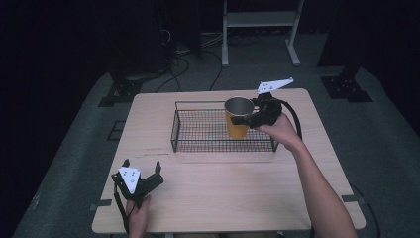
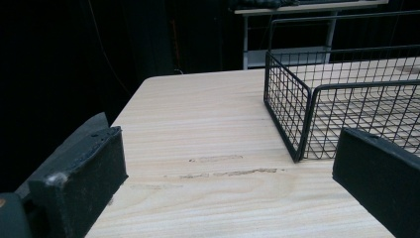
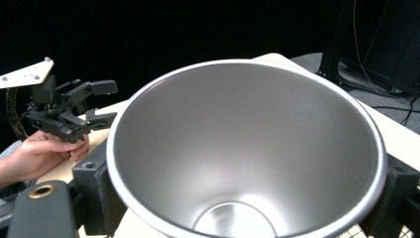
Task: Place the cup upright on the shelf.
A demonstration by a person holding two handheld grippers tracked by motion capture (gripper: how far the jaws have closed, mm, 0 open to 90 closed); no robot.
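Cup (image 1: 237, 119) was held upright in the right gripper (image 1: 247, 119), over the right end of the wire basket (image 1: 198, 145). From the high view I could not tell whether its base rested on the mesh floor or hung just above it. Jaws were clamped on the cup's upper wall from the right, 1 to each side just under the rim; in the right gripper view the cup (image 3: 247, 148) sat between the 2 black jaws. Judgement: gripping high and from the side kept the mouth level and let the body clear the basket's wall, which fits either setting the cup down or lifting it out.

Cup appearance: yellow-orange outer wall, brushed silver metal interior, thin bright rim, tapering to a small round bottom. Nothing was inside it.

The basket was black wire, rectangular, low-walled, lying on the far half of the table (image 1: 223, 193), otherwise holding nothing.

Left gripper (image 1: 142, 177) sat at the near left of the table, well apart from the basket, jaws spread wide with nothing between them. Judgement: parked, not needed for this step. In the left gripper view the basket's near corner (image 2: 297, 119) lay ahead and to the right.
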